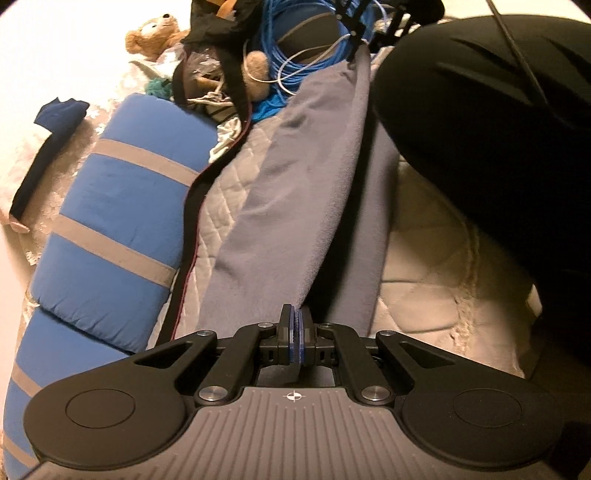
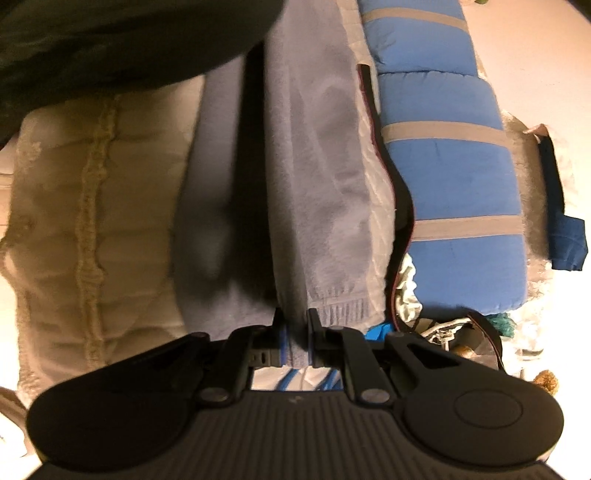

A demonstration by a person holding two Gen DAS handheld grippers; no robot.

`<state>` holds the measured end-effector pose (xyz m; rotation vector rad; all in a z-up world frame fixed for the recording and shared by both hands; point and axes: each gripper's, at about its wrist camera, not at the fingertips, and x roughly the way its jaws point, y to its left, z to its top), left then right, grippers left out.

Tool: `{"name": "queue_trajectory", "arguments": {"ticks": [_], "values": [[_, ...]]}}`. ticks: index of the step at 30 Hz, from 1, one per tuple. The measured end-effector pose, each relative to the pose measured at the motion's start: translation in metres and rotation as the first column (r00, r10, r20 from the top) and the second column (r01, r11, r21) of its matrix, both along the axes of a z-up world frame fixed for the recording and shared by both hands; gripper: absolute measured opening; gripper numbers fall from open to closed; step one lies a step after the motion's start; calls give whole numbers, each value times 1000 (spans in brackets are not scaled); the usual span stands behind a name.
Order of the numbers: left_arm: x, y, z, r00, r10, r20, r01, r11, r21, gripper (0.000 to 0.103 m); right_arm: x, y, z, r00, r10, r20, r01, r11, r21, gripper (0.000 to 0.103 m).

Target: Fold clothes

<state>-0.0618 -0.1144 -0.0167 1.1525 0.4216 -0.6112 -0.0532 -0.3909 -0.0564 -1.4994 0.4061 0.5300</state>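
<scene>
The left gripper (image 1: 296,325) has its jaws pressed together on the narrow end of a grey fleece garment (image 1: 295,177), pinching a thin edge of the fabric between the blue-edged pads. The right gripper (image 2: 294,334) clamps the ribbed cuff (image 2: 340,308) at the garment's other end, its jaws held a little apart by the bunched fabric between them.

The garment hangs stretched in a long band between the two grippers, folded lengthwise so a dark crease runs down its middle. In the left wrist view it runs away from the jaws up toward the top of the frame; in the right wrist view it fills the centre, soft and blurred.

Beneath lies a cream quilted mattress (image 1: 436,266) with a stitched seam. Beside the garment sits a thick blue folded quilt (image 1: 122,206) banded with grey stripes, and between the two a pale diamond-quilted cover (image 1: 221,206) edged with dark trim. A large black shape, seemingly the person's clothed leg (image 1: 498,129), fills the upper right of the left wrist view.

Farther off, at the head of the bed, there is a jumble: a coil of blue cable (image 1: 295,48), a brown teddy bear (image 1: 155,35), and a dark blue cloth (image 1: 61,116) lying on the pale floral sheet (image 1: 66,166).
</scene>
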Motion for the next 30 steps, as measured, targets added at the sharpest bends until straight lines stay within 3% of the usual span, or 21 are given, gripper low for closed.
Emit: {"name": "queue_trajectory", "arguments": {"ticks": [6, 15, 16, 18, 20, 25, 27, 30], "values": [[3, 1, -10, 999, 14, -37, -15, 1000, -8, 2, -9, 4, -13, 998, -9, -62, 6, 999, -40, 10], [1, -2, -21, 997, 27, -76, -29, 999, -30, 2, -10, 4, -23, 999, -44, -2, 44, 999, -27, 11], [0, -2, -21, 997, 27, -79, -30, 999, -34, 2, -11, 4, -24, 999, -45, 9, 45, 999, -31, 30], [-2, -3, -22, 997, 24, -76, -27, 999, -32, 3, -12, 5, -19, 998, -57, 37, 58, 998, -25, 45], [-4, -4, -23, 998, 23, -66, -24, 999, -23, 5, -14, 5, -11, 995, -72, 66, 73, 997, -15, 82], [-2, 6, -16, 997, 51, -58, -52, 998, -25, 10, -14, 2, 32, 990, -140, 19, 137, 985, 106, 96], [-2, 13, -10, 996, 67, -54, -68, 997, -24, 37, -16, 2, 47, 987, -157, 19, 153, 978, 139, 99], [-6, 27, 2, 997, 66, -24, -67, 997, -33, 46, -15, 7, 71, 984, -180, 4, 176, 963, 206, 102]]}}
